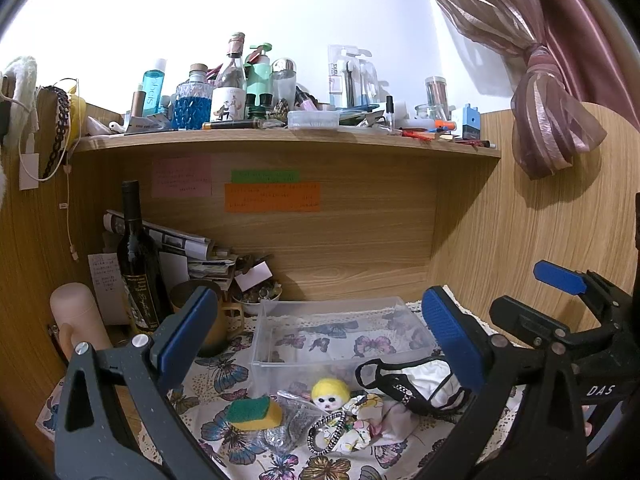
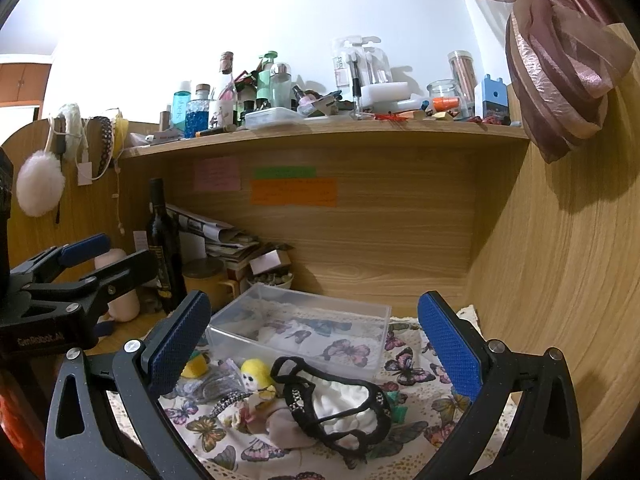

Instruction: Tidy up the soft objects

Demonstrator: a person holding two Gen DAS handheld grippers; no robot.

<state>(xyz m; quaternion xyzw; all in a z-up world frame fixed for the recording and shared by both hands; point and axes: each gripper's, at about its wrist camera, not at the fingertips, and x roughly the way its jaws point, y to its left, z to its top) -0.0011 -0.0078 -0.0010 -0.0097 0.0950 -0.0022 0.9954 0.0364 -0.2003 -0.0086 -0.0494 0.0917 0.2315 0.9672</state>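
On the butterfly cloth, near its front edge, lay the soft pile: sponge, yellow-haired doll, black-trimmed white garment. Clear bin sat just behind, toward the back panel, nothing loose inside. Left gripper and right gripper hovered above, jaws wide, holding nothing.

Sticky notes writing too small to read, sponge half hidden behind gripper finger
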